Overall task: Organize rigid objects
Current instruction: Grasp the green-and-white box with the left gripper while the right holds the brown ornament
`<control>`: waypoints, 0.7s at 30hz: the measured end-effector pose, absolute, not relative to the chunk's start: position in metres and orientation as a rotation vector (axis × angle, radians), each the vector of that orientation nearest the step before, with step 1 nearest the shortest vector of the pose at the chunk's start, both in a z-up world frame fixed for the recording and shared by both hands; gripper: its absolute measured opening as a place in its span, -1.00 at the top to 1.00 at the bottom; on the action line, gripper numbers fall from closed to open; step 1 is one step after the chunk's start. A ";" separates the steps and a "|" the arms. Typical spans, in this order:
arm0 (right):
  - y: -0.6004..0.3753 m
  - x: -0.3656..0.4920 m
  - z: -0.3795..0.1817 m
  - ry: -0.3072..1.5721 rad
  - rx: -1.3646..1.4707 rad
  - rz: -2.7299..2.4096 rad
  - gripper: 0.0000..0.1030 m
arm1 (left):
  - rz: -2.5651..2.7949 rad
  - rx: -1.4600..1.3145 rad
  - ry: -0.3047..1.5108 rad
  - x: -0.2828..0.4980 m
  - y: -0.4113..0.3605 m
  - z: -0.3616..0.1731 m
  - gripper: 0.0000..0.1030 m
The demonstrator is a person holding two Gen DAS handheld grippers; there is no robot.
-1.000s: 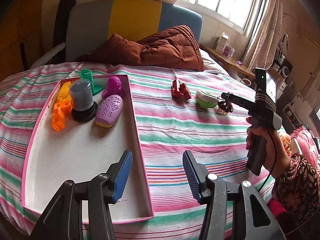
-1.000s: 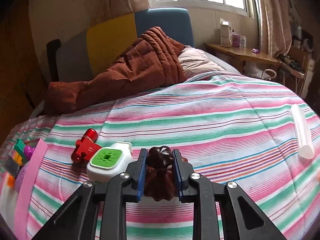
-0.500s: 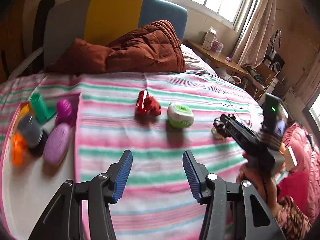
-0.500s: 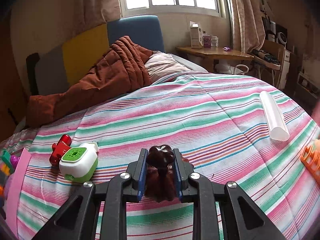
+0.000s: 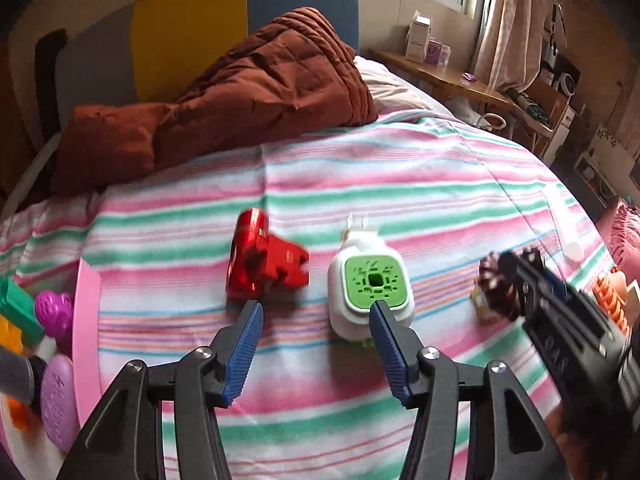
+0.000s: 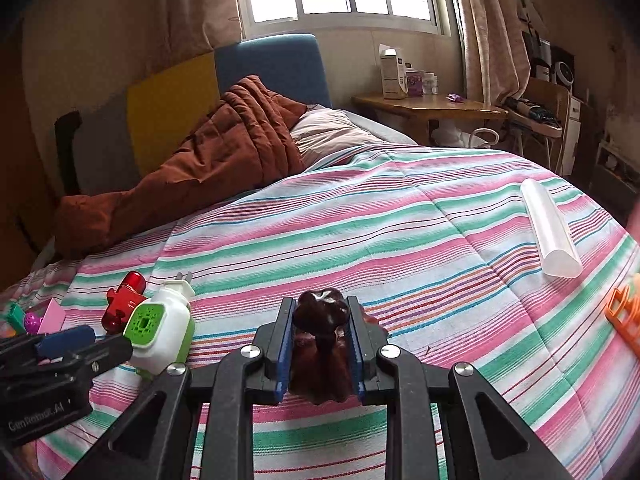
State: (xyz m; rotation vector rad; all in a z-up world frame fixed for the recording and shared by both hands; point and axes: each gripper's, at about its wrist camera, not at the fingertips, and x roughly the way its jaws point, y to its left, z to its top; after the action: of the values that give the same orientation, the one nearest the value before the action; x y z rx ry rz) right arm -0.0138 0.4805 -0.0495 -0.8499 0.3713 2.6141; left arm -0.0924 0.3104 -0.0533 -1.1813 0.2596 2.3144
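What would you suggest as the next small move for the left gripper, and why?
Probably ease the left gripper forward and down over the white and green plug-in device: its jaws are opening with nothing between them, and the device lies loose on the striped bedspread just ahead, still outside the pink tray.

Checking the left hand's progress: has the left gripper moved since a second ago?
Yes. The left gripper left the pink tray and swung right, toward the red toy.

Black gripper [image 5: 316, 316], blue ribbed pads [image 5: 244, 344], silver screws
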 end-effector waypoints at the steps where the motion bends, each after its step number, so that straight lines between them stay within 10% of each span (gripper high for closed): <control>1: 0.480 -0.014 -0.050 0.367 -0.849 2.614 0.53 | 2.319 -1.183 0.269 -0.090 0.307 -0.056 -0.11; 14: 0.483 -0.011 -0.050 0.395 -0.835 2.610 0.54 | 2.293 -1.167 0.167 -0.073 0.298 -0.052 -0.07; 21: 0.488 -0.008 -0.050 0.429 -0.821 2.606 0.54 | 2.259 -1.069 0.392 -0.083 0.350 -0.050 -0.17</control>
State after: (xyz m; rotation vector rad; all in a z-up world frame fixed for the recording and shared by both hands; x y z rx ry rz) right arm -0.0080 0.4878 -0.0501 -0.8215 0.4289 2.6060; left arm -0.0827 0.3496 -0.0500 -1.0690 0.3924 2.2594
